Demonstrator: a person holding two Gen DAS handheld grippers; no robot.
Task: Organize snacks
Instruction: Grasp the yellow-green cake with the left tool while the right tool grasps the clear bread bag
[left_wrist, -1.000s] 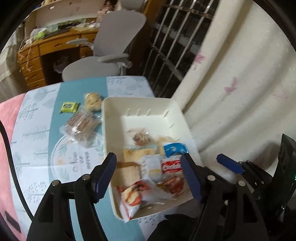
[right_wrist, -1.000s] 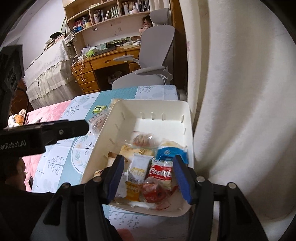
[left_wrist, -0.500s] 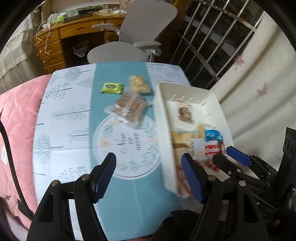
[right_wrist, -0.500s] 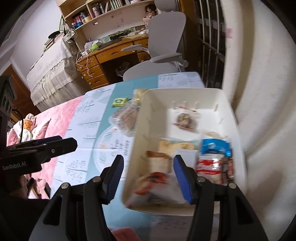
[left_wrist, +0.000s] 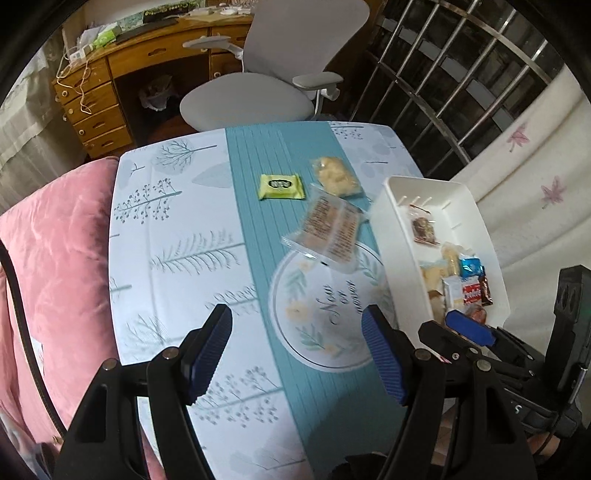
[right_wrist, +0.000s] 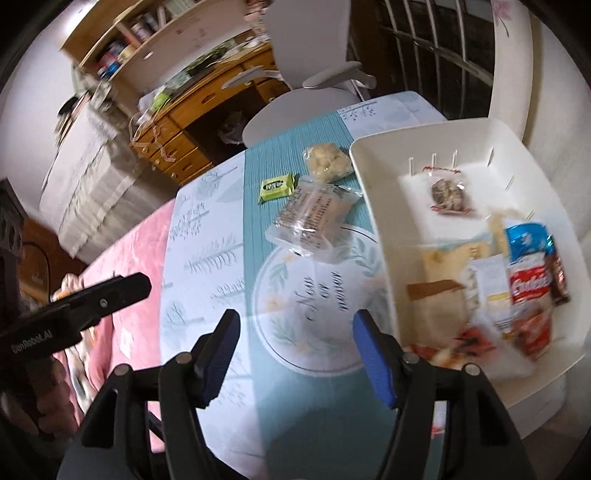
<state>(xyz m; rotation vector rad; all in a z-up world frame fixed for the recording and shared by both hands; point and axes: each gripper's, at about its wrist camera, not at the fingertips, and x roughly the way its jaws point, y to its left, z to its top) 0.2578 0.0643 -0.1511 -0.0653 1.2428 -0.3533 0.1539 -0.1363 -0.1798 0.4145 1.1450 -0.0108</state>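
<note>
Left gripper (left_wrist: 297, 349): ribbed blue pads on black arms, held wide – nothing between them, above the printed cloth.
Right gripper (right_wrist: 295, 354): same build; jaws are opening, only cloth is seen between them.
Bin (right_wrist: 373, 206): white rigid plastic, rectangular, slotted walls; set at the table's right edge, holding crinkled foil and film packets.
Green packet (left_wrist: 281, 187): small, flat, square; left on the teal stripe.
Clear wrapper (left_wrist: 328, 229): glossy film over brown biscuits, just beside the bin.
Pale bag (left_wrist: 335, 175): lumpy, transparent – behind the wrapper.
Tablecloth (left_wrist: 177, 236): smooth, tree-patterned.
</note>
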